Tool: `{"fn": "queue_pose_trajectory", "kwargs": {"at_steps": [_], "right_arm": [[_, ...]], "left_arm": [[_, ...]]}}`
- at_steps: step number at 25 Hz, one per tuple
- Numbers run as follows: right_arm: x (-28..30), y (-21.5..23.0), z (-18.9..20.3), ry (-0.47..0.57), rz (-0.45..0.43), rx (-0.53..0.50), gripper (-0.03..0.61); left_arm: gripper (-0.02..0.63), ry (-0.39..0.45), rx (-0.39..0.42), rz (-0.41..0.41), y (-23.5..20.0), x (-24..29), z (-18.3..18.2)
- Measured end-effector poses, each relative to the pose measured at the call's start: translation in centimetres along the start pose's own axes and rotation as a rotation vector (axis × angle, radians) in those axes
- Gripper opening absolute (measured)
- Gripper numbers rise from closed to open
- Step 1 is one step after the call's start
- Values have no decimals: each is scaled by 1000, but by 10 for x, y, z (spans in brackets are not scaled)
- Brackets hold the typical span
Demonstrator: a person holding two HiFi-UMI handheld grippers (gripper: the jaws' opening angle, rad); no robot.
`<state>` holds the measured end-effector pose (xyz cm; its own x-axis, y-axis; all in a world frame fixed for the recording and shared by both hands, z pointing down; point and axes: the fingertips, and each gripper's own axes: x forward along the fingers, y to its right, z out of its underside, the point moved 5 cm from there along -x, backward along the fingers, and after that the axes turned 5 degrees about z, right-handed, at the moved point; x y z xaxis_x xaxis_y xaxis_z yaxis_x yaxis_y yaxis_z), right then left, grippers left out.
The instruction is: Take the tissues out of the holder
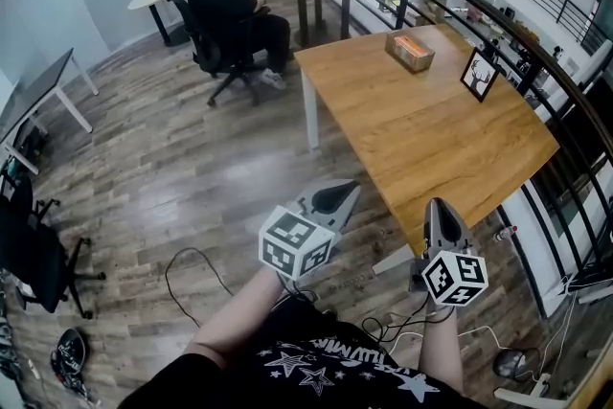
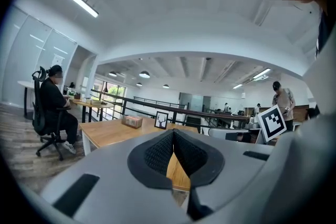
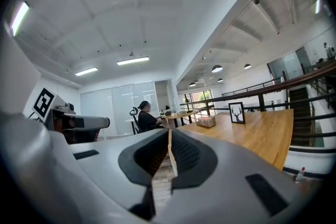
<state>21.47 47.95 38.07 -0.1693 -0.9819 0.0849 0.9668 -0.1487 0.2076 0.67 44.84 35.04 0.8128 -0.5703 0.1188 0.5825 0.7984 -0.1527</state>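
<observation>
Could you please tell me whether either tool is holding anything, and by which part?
Nothing is held: the left tool and right tool are both shut on nothing, away from the tissue holder.

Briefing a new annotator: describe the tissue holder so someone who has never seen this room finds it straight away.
Find the large rectangular wooden table, the one nearest the camera. At its far end sits the tissue holder, a low brown box lying flat on the tabletop. Its only neighbour, a black picture frame showing a deer, stands upright to its right.
</observation>
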Motion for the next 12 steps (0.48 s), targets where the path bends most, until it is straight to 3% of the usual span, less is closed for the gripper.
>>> {"fn": "queue_pose_trajectory", "kwargs": {"at_steps": [8,12], "right_arm": [[5,-14,6,-4,-10,-8,28],[10,-26,9,26,-65,32,28]], "left_arm": [[12,-30,27,0,-7,-13,2],[14,-32,16,4,-21,-16,1]]}}
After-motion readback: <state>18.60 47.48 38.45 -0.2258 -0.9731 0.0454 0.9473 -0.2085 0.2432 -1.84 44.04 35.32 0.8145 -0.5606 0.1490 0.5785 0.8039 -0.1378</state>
